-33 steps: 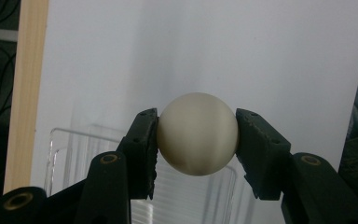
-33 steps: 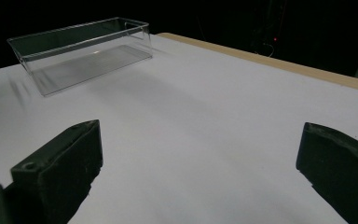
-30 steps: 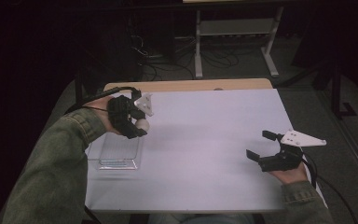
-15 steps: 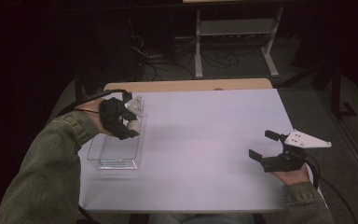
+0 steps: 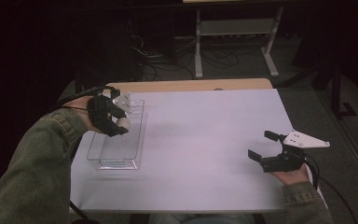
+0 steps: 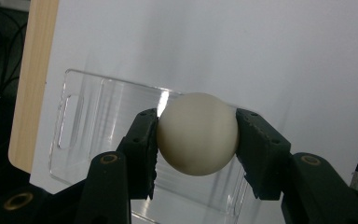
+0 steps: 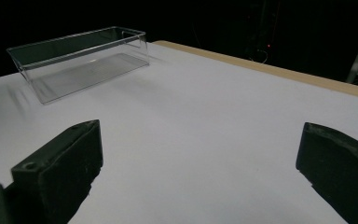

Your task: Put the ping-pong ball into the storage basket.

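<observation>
My left gripper (image 6: pixel 196 135) has carried the clenched ball (image 6: pixel 197 133) over the clear tray (image 5: pixel 116 150); probably drop next. Right gripper (image 5: pixel 266 145) idles released.

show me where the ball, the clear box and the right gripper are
ball (image 6: pixel 198 134), left gripper view, its middle
clear box (image 7: pixel 77 60), right gripper view, its near side wall
right gripper (image 5: pixel 262 145), high view, between its fingertips

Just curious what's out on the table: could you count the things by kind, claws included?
Ball: 1
Clear plastic box: 1
Claws: 2, the left claw holding the ball, the right claw open
Total: 4
</observation>
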